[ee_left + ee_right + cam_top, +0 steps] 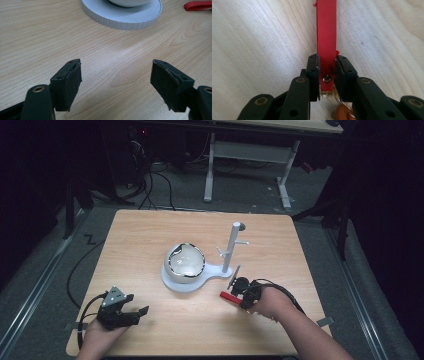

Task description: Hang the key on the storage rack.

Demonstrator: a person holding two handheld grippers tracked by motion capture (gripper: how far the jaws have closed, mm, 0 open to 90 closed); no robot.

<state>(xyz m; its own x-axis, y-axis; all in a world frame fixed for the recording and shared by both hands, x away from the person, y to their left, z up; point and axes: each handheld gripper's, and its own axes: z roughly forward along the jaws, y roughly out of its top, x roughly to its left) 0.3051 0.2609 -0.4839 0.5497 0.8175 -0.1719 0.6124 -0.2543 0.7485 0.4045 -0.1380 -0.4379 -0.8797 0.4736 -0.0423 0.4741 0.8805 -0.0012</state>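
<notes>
A flat red strap (pixel 326 30) with a metal rivet and a ring at its near end lies along the wooden table. My right gripper (pixel 327 62) is shut on that near end. From above, the right gripper (pixel 235 296) sits just in front of a white peg stand (pixel 231 247), and the red strap (pixel 227 296) pokes out to its left. A white bowl-like object (pixel 186 262) rests on the stand's round base (pixel 182 285). At the table's front left my left gripper (pixel 135 312) is open, and the left gripper (pixel 116 75) has nothing between its jaws.
The table's front edge (pixel 200 354) lies close behind both hands. The round base (pixel 120 15) and the strap's tip (pixel 197 5) lie ahead of the left gripper. Beyond the table stand a white desk frame (pixel 210 170) and floor cables (pixel 155 190).
</notes>
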